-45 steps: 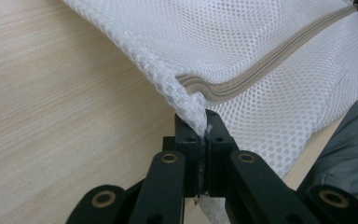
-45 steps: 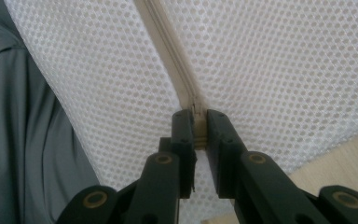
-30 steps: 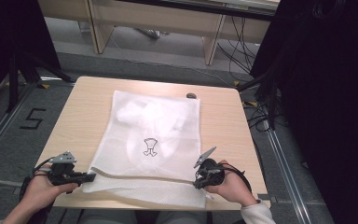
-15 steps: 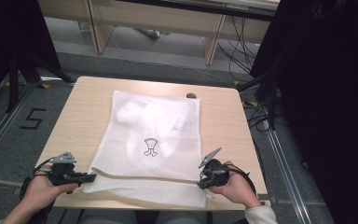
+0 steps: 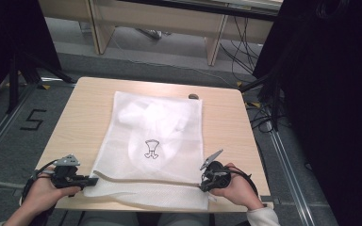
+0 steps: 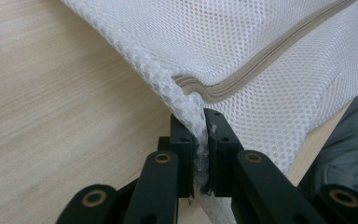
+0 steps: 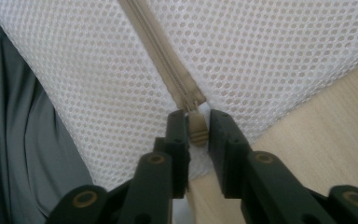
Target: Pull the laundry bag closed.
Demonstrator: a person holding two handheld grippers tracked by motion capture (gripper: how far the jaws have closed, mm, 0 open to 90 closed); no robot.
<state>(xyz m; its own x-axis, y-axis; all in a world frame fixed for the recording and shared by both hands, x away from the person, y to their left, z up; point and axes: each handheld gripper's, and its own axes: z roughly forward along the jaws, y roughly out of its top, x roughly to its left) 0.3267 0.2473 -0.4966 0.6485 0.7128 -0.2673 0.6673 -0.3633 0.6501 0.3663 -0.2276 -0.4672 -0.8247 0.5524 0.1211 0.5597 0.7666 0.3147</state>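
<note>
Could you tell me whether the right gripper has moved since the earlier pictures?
Yes. In the high view the right gripper has shifted slightly toward the table's near edge, staying at the mesh bag's corner.

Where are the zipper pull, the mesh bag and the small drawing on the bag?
zipper pull (image 7: pixel 196 128), right gripper view, on its beige tab between the jaws
mesh bag (image 5: pixel 169 117), high view, on its white mesh middle
small drawing (image 5: pixel 151 149), high view, on its centre

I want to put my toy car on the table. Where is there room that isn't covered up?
The white mesh bag covers the middle of the table. Bare wood runs as a wide strip along the bag's left edge, another along its right edge, and a narrower band beyond its far edge, near a small dark object. The near edge is crowded: left gripper, right gripper.
</note>
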